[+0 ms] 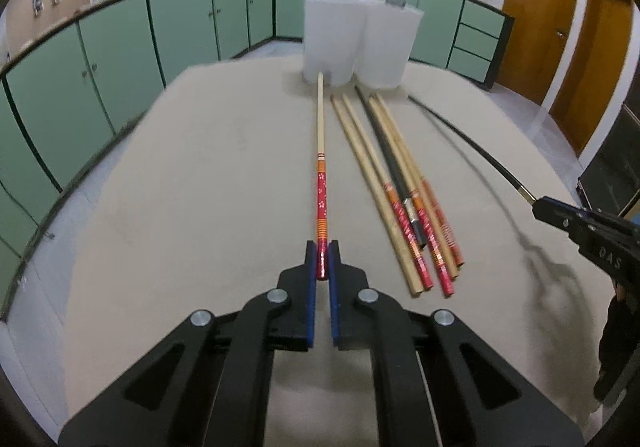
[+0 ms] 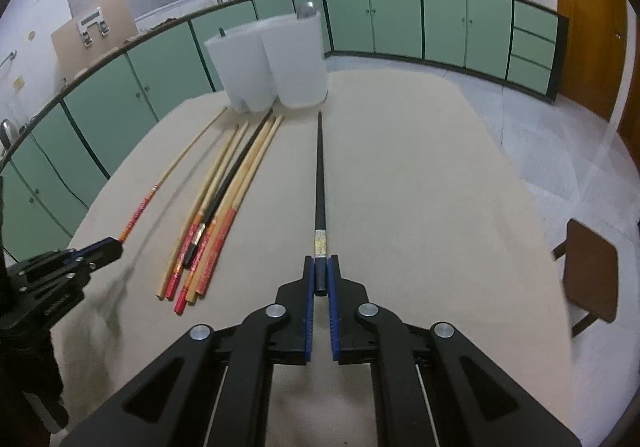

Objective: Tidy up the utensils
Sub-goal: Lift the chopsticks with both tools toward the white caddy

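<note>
The left gripper (image 1: 322, 259) jaws pinched a red chopstick (image 1: 320, 151); the right gripper (image 2: 321, 275) jaws pinched a black chopstick (image 2: 320, 175), with more chopsticks (image 1: 404, 191) lying between them on the bench (image 1: 200, 167).

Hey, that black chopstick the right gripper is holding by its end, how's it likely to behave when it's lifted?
The black chopstick looks stiff and straight, so it probably won't droop. The right gripper pinches only its butt end, so the long thin shaft may pivot or swing. Its glossy surface hints it could slip between the pads.
</note>
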Available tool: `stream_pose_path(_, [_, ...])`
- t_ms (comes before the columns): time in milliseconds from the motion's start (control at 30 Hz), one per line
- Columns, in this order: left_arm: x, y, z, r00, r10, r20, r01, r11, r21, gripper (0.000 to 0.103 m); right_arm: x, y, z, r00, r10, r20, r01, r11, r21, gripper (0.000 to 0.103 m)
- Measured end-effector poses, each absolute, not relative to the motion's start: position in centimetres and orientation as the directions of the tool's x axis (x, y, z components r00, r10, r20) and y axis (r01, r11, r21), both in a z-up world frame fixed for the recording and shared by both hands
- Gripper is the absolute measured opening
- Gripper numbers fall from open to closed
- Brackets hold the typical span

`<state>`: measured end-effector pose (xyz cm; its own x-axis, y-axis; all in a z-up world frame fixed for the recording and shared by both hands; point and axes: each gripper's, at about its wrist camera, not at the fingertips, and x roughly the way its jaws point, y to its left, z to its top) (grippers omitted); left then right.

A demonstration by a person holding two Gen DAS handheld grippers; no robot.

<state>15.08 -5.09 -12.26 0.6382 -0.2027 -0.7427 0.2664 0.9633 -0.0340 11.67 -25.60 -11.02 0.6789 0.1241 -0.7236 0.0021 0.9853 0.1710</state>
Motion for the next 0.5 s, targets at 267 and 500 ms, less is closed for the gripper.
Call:
stream_pose_path(267, [15.0,-4.4,-6.9,0.657,-0.248,-0.712,0.303,0.952,-0.052,0.005,11.1,-27.0,-6.2,0.744,0.112,-0.658,-0.009,0.987,0.158,0.006])
stream_pose_path(500, [15.2,-3.7,-7.1,0.612,-0.269,-0.743,0.302,0.949,-0.094,0.005,11.1,-27.4,-5.1,0.758,0.11,-0.643,-0.006,0.987,0.161,0.006])
